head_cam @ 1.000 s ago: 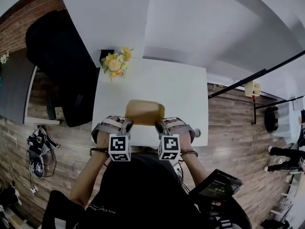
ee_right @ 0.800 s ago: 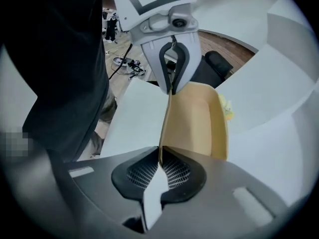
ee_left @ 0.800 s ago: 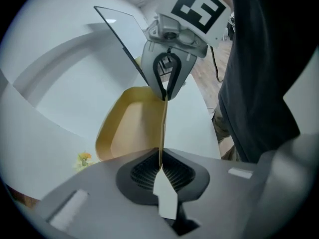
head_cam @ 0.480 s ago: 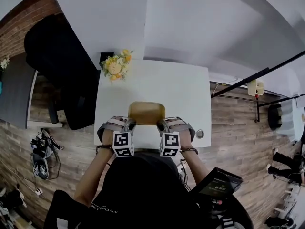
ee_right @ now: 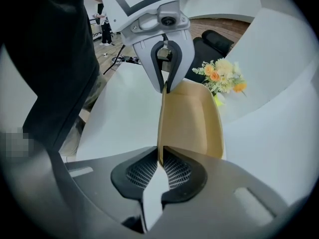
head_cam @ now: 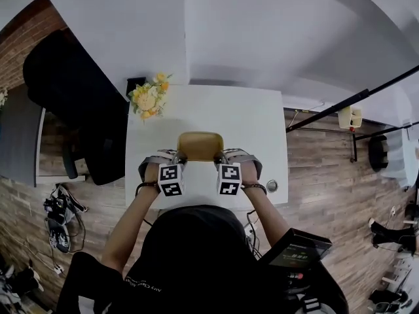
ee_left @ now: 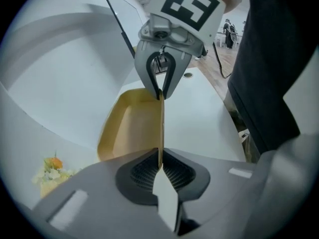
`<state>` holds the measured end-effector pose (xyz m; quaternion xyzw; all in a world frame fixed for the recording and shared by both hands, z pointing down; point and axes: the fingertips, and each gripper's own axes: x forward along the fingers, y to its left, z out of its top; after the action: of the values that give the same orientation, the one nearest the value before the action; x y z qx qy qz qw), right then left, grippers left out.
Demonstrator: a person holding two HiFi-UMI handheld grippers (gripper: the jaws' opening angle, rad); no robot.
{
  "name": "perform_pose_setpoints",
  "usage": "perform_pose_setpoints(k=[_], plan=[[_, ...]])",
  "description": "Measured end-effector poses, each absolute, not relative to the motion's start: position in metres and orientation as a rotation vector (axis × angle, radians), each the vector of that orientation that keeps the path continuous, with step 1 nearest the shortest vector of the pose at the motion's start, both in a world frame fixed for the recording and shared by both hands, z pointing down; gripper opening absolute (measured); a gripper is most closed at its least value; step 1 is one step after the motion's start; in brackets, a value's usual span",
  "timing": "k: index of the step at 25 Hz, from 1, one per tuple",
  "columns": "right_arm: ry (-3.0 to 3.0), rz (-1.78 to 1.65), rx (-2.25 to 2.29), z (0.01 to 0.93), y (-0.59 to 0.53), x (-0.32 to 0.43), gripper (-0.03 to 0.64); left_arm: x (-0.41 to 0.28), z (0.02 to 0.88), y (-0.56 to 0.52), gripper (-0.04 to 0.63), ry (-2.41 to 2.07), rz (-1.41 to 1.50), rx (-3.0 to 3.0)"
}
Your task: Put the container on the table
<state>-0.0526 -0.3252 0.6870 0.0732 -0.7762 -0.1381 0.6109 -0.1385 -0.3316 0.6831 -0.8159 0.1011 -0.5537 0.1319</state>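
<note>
Overhead, head view: tan open container (head_cam: 200, 146) over near half of white table (head_cam: 255, 120), midway between side edges; resting or just clear of surface, cannot tell. Left gripper (head_cam: 177, 157) at container's left wall, right gripper (head_cam: 221, 157) at right wall. Flower bouquet (head_cam: 148, 97) at far left corner.

Left gripper view: jaws nearly together, pads pinching thin container wall.

Right gripper view: same narrow pinch on opposite wall; bouquet beyond container.
</note>
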Motion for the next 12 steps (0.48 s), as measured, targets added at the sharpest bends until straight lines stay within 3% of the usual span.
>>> perform_pose_setpoints(k=[12], plan=[[-1.765, -0.222, 0.166, 0.749, -0.381, -0.039, 0.049, -0.129, 0.749, -0.389, 0.04, 0.289, -1.761, -2.48]])
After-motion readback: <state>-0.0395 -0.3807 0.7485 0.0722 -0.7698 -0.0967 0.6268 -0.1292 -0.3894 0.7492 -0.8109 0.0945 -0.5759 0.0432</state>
